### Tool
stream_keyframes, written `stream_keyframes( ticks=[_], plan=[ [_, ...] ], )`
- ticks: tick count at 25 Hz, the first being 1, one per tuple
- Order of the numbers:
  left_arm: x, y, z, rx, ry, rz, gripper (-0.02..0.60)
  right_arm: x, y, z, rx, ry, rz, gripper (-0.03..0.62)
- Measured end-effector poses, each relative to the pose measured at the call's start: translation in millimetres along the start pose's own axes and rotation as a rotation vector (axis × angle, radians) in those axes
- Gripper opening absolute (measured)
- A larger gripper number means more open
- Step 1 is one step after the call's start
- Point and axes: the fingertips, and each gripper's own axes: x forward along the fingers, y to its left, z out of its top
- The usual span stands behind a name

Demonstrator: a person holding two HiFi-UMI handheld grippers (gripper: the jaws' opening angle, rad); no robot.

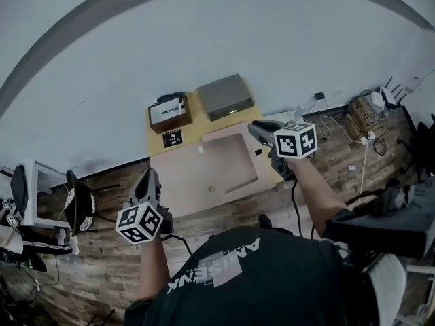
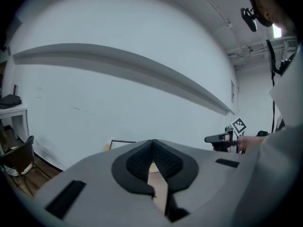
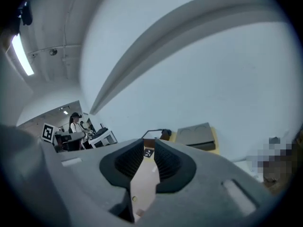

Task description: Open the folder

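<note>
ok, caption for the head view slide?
Left gripper and right gripper hover above the beige folder on the yellow table.

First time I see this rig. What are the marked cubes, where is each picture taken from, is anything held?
A person holds two pairs of tongs; the cubes are part of them. One picture looks down from a head camera; the other two look along each pair's jaws. The left tongs are shut on nothing; the right tongs stand slightly apart, also empty. Below stands a low table bearing a flat folder, a brown box and a grey box.
</note>
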Motion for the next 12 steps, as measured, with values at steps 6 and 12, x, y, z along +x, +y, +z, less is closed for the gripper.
stream_keyframes(
  ticks=[6, 12],
  plan=[
    [-9.3, -12.5, 29.7, 0.079, -0.037, 0.021, 0.0, -18.9, 32.0, 44.9, -0.136, -0.092, -0.014, 0.012],
    [-21.2, -6.4, 49.7, 0.117, -0.116, 0.086, 0.0, -32.3, 38.9, 62.8, -0.207, -0.129, -0.072, 0.008]
  ],
)
